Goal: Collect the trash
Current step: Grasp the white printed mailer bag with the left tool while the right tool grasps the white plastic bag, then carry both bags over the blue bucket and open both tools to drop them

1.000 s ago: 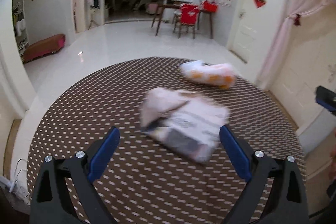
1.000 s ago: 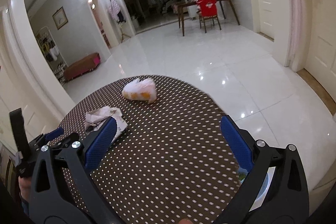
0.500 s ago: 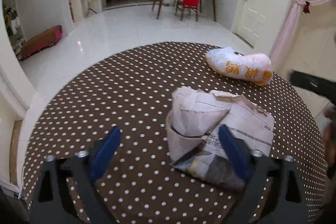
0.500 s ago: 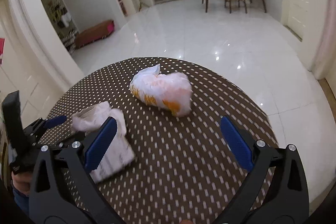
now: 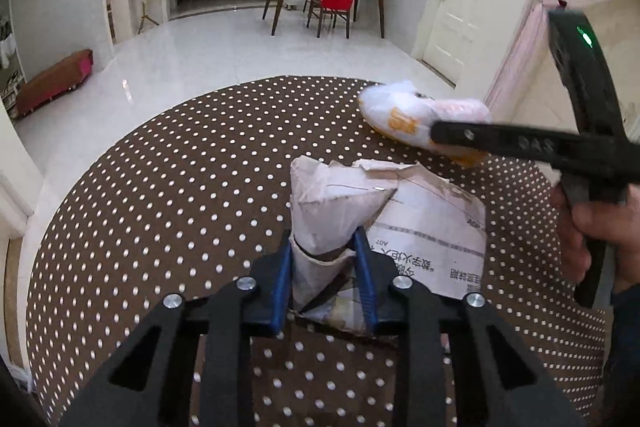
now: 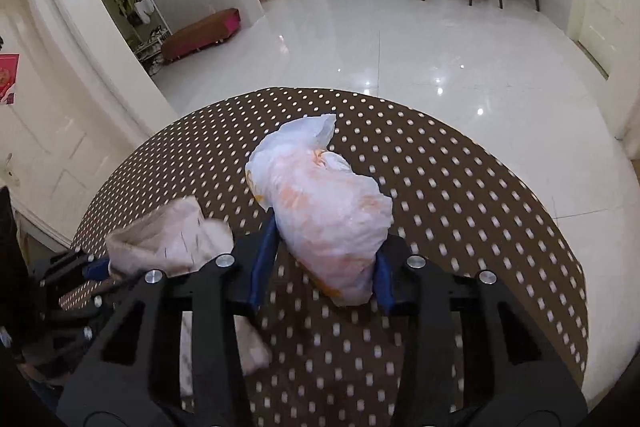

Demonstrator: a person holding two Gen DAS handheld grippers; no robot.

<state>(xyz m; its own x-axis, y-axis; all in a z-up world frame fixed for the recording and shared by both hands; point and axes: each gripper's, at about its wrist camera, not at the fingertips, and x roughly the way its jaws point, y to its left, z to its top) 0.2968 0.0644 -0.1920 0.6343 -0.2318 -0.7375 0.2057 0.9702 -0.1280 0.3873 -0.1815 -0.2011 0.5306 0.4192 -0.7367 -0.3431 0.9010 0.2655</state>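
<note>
A round surface (image 5: 168, 195) with a brown, white-dotted cloth is carrying two pieces of trash lying close together. The crumpled paper envelope (image 5: 424, 227) is lying near its front edge, and the left tongs (image 5: 324, 279) are closing on its folded corner, blue pads pressing the paper from both sides. Just beyond it, the white plastic bag with orange print (image 6: 324, 203) is sitting nearer the middle, and the right tongs (image 6: 320, 267) are closing around its near end, pads touching the plastic.
</note>
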